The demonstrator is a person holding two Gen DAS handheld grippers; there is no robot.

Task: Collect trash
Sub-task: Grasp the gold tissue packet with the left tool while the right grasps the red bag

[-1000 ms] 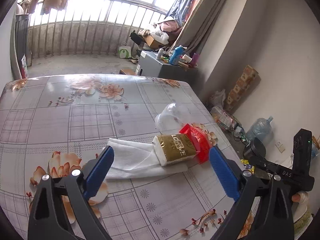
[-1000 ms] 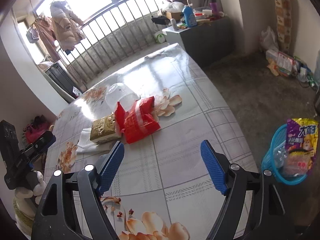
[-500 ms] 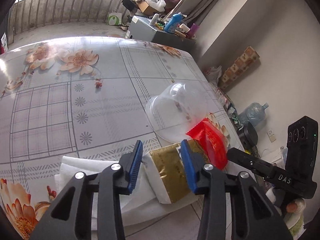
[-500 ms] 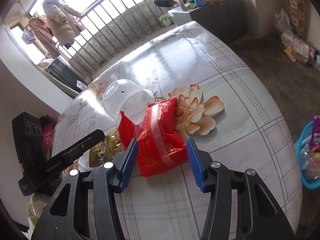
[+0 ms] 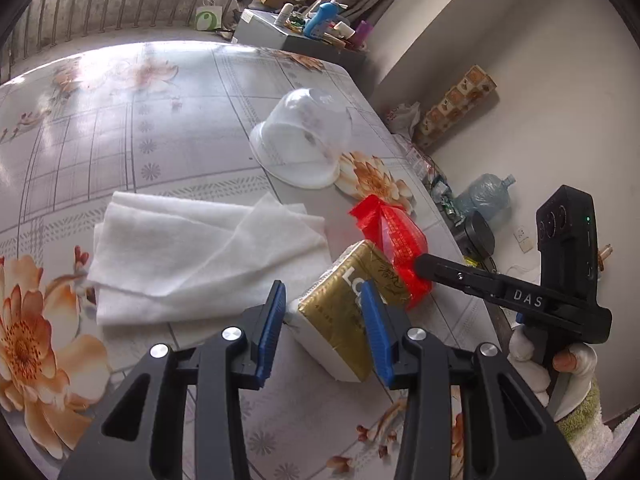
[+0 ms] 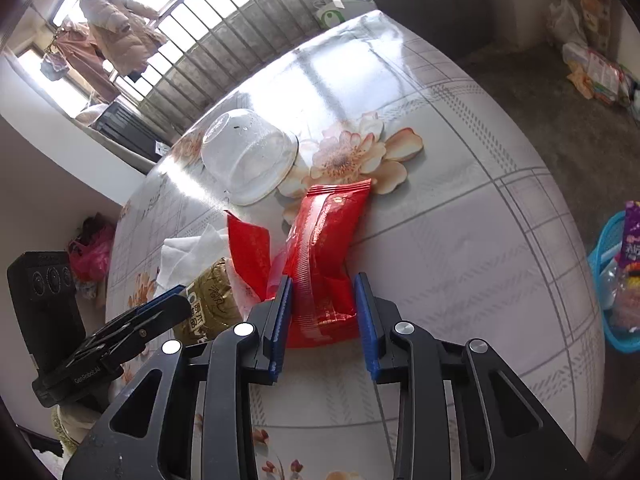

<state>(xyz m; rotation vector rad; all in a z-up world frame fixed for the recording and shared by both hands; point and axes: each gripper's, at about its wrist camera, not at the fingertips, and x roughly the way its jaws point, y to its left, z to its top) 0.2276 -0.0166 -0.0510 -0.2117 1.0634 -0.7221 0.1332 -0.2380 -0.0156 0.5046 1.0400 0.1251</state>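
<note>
1. Left wrist view: the left claw [image 5: 322, 322] points down at the flowered tabletop [image 5: 120, 128], and its blue pads sit on either side of the gold tissue pack [image 5: 344, 320], one on each flank. Both pads appear to press the pack, so the claw is gripping it; the pack's far end lies on the tabletop.
2. A white cloth [image 5: 200, 256], loosely folded, lies flat just left of the gold tissue pack, its nearest edge by the left pad.
3. Beyond the pack, a clear plastic bowl [image 5: 306, 136] sits upside down on the tabletop, near the right-hand edge.
4. The red wrapper [image 5: 394, 240] lies against the far side of the tissue pack, with the tip of the right claw [image 5: 424, 264] reaching onto it from the right.
5. Right wrist view: the right claw [image 6: 323, 312] has just been closing, and the red wrapper [image 6: 320, 248] stands crumpled between its pads, both of which touch it, so it is clamped on the wrapper's near end. The wrapper's far end rests on the tabletop beside a printed flower.
6. On the floor at the right edge stands a blue basket [image 6: 610, 280] with a purple packet in it, well apart from the tabletop items.
</note>
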